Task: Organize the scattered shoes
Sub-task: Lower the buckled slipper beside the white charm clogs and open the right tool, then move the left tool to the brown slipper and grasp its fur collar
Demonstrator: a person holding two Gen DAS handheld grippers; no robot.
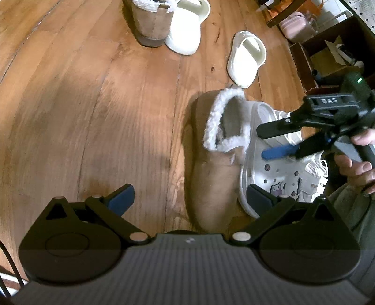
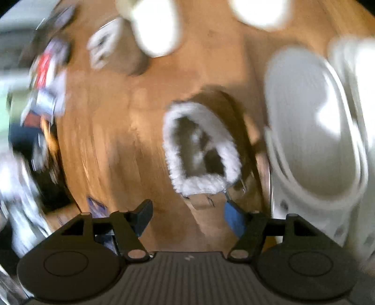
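Ahead of right gripper (open), tan slipper

2 wrist views, close above floor, sharing tan slipper.

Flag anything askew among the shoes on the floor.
The pairs are split. One tan fleece-lined slipper lies pressed against a white clog with charms, while its mate stands far off beside a white slide. The other white slide lies alone, angled.
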